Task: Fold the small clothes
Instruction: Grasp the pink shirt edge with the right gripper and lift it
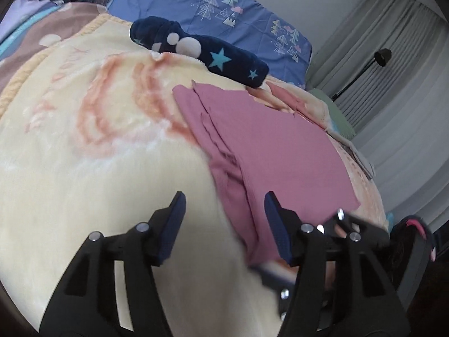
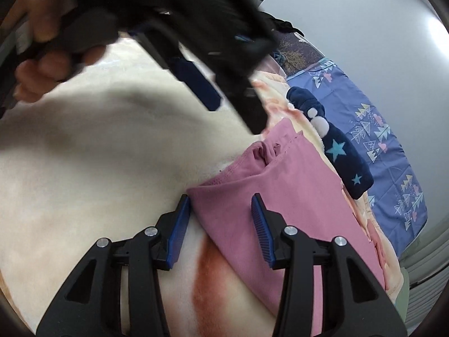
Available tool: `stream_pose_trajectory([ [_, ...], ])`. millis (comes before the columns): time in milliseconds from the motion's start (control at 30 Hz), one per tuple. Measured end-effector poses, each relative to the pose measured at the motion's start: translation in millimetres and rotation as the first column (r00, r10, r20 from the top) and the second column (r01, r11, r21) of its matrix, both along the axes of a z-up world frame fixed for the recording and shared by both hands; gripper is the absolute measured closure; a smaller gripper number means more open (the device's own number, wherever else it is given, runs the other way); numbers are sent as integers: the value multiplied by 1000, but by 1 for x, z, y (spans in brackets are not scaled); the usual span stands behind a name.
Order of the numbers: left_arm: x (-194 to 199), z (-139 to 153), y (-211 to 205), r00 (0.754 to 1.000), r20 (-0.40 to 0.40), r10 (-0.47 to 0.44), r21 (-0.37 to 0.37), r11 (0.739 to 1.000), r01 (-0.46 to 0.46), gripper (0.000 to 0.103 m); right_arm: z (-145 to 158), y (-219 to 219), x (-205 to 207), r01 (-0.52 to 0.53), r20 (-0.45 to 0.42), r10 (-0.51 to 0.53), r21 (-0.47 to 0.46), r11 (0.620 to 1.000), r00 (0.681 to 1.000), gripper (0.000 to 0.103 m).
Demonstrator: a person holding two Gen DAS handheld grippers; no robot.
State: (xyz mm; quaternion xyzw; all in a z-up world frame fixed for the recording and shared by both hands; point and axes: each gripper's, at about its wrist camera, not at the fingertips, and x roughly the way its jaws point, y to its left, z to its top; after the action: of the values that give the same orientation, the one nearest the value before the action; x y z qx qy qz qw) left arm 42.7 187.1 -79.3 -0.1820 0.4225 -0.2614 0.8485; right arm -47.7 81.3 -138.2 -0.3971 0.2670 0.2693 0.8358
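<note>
A bed carries everything here, covered with a fluffy cream blanket printed with faded orange-pink marks. Directly on the blanket lies a pink garment, spread mostly flat with a folded layer along one side. Just beyond it rests a rolled dark navy fleece piece with light-blue stars and white dots. Behind that sits a blue pillow patterned with little trees, and bunched fabrics crowd the far corner

cream blanket, blue pillow, floor lamp
</note>
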Motion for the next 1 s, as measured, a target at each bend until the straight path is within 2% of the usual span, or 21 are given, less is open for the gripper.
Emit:
stream_pose_trajectory([
  [133,54,-10,-11,995,-83,-60,-124,991,50,40,4,-3,3,20,1,-20,21,1000,1000,59],
  [233,92,-25,-25,990,-125,-65,-154,987,45,40,4,-4,11,40,-7,-40,25,999,999,59],
  [267,100,-30,-28,990,-131,-59,-155,987,38,40,4,-3,14,48,-5,-48,26,999,999,64],
  [300,111,-36,-30,990,-132,-40,-163,987,18,43,4,-1,18,48,-10,-48,27,998,999,93],
  [367,121,-39,-26,993,-121,5,-198,980,-30,95,6,-1,25,60,-34,-58,48,997,998,95],
  [400,122,-37,-20,994,-111,6,-272,962,-37,95,12,-3,24,56,-41,-53,74,996,998,95],
  [433,120,-31,-17,997,-80,3,-300,954,-26,95,18,-5,22,53,-33,-50,93,994,998,95],
  [500,110,-20,-16,1000,13,-7,-266,964,10,95,33,-12,18,42,-34,-38,150,988,999,95],
  [533,110,-23,-15,1000,14,-10,-256,966,14,95,35,-14,20,40,-57,-31,164,986,998,95],
  [633,118,-54,-12,995,-99,2,-260,965,-28,94,17,-10,27,31,-105,-18,117,993,994,95],
  [700,115,-52,-7,997,-82,13,-284,958,-36,90,8,-10,27,36,-119,-23,108,993,993,93],
  [767,113,-42,-2,998,-46,40,-269,962,-51,66,15,-13,15,14,-101,0,136,991,995,87],
  [867,113,-40,0,999,-41,32,-272,961,-42,56,24,-20,8,-2,-93,17,156,988,996,79],
  [900,115,-42,-4,998,-54,20,-265,964,-34,55,25,-22,4,-3,-81,15,147,989,997,72],
  [1000,124,-43,-15,997,-73,-7,-227,974,-9,52,14,-20,2,5,-63,1,83,997,998,64],
])
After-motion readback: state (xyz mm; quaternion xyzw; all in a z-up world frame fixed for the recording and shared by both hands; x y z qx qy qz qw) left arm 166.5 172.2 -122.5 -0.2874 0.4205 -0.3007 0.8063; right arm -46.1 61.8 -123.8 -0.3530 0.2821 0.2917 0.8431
